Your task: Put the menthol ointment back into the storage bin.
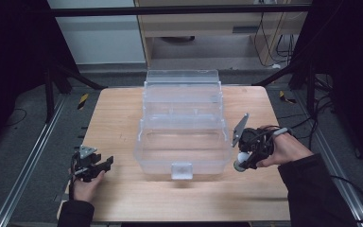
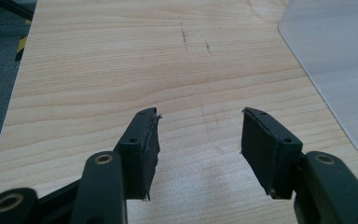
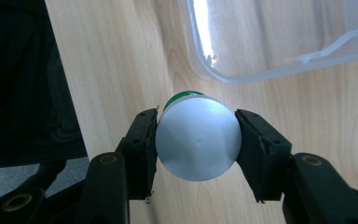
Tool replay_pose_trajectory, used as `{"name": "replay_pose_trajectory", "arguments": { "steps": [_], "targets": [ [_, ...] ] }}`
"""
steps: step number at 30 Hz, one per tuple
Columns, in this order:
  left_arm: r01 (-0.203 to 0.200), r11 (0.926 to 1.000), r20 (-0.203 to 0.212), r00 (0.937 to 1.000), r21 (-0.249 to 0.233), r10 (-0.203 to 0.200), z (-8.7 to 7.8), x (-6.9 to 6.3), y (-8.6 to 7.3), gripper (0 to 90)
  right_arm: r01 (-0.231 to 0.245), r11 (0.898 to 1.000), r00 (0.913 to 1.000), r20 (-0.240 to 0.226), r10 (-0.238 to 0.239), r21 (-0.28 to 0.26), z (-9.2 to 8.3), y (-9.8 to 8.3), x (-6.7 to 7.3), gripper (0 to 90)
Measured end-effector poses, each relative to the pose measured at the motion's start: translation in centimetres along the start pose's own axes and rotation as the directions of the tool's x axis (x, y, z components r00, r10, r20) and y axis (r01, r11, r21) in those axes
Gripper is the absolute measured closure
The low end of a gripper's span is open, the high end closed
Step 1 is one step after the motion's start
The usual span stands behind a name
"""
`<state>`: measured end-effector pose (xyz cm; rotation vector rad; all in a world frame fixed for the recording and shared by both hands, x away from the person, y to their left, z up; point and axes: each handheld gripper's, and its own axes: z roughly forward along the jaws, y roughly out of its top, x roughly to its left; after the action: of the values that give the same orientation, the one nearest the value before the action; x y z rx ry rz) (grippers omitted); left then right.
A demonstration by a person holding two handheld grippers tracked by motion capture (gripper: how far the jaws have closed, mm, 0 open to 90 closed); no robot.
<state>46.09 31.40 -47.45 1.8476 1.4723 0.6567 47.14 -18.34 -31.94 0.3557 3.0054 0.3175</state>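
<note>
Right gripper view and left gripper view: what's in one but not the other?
Right gripper view: the right tool squeezes a round silver-topped can with a green edge peeking out behind. Left gripper view: the left tool is open, nothing between its pads. Both share the wooden table and a bit of the clear plastic box.

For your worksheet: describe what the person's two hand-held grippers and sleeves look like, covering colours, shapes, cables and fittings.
Both the left gripper and the right gripper are black, each topped with a grey three-cornered plate. Their jaws end in blocky black ribbed pads, with brass-coloured rivets on the linkage. A black cable trails from the right gripper. The person wears dark long sleeves.
</note>
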Motion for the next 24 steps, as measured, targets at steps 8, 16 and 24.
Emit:
{"name": "replay_pose_trajectory", "arguments": {
  "steps": [8,16,24],
  "targets": [
    [0.003,1.0,0.002,1.0,0.0,-0.003,0.0,0.0,0.0,46.0,0.01,1.0,0.9999,0.006,-0.01,0.002,-0.9,1.2,-0.6,50.6],
    [0.005,1.0,0.005,1.0,-0.001,-0.005,0.0,0.0,0.0,46.0,0.023,1.0,0.9996,0.014,-0.023,-0.01,-1.4,2.9,-1.5,50.6],
    [0.005,1.0,0.006,1.0,-0.001,-0.005,0.0,0.0,0.0,46.0,0.035,0.999,0.9993,0.009,-0.035,-0.02,-0.4,4.5,-2.5,50.6]
  ]
}}
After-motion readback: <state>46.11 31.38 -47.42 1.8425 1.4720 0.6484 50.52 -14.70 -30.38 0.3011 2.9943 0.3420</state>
